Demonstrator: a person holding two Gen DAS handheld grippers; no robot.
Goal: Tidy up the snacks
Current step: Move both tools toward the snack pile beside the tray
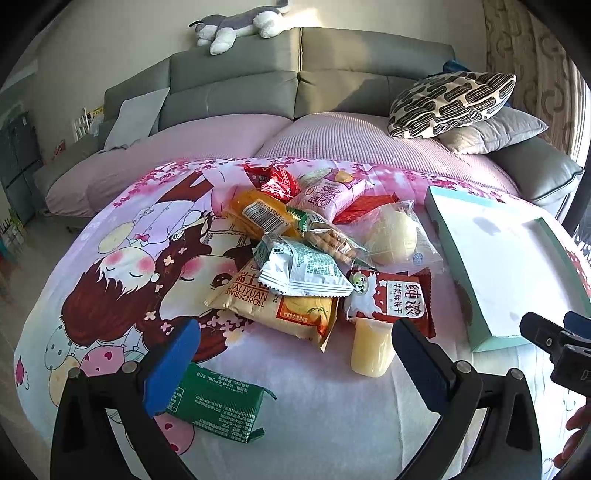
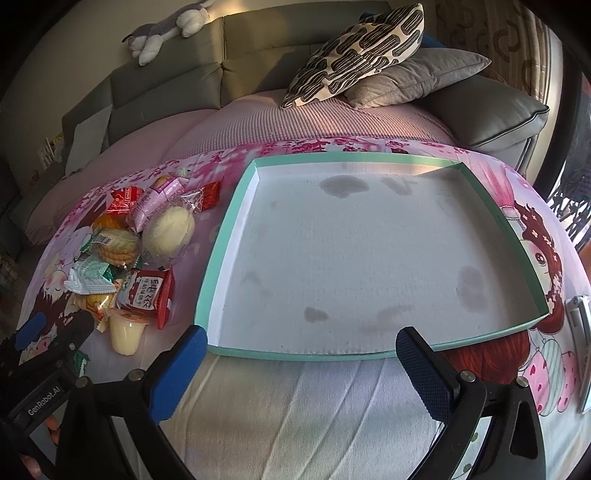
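We find the left gripper [image 1: 295, 362] with its jaws spread wide and nothing between them, poised above the cartoon-print cloth [image 1: 110, 266] at the near edge of the snack pile. Between its fingers, further out, we note a yellow jelly cup [image 1: 370, 349] lying on its side, touching the lower edge of a red milk biscuit packet [image 1: 391, 297]. Beside the left finger lies a dark green packet [image 1: 221, 406], apart from the pile. Beyond these we record a yellow Swiss roll bag [image 1: 273, 306], with a white-and-green sachet [image 1: 303, 269] resting on top of it, then a clear bag of biscuits [image 1: 328, 236], a wrapped round bun [image 1: 393, 236], an orange packet [image 1: 258, 212], a pink Swiss roll bag [image 1: 328, 192] and a small red packet [image 1: 275, 182] at the far end. The right gripper [image 2: 299, 365] is likewise open and holding nothing, set just short of the near rim of a shallow teal-edged box lid [image 2: 236, 229], whose white floor carries grey stains but no snacks. The pile sits just to the left of this lid. Behind the table we observe a grey sofa [image 1: 236, 88], a patterned cushion [image 1: 450, 103] and a plush dog [image 1: 240, 24] on the backrest.
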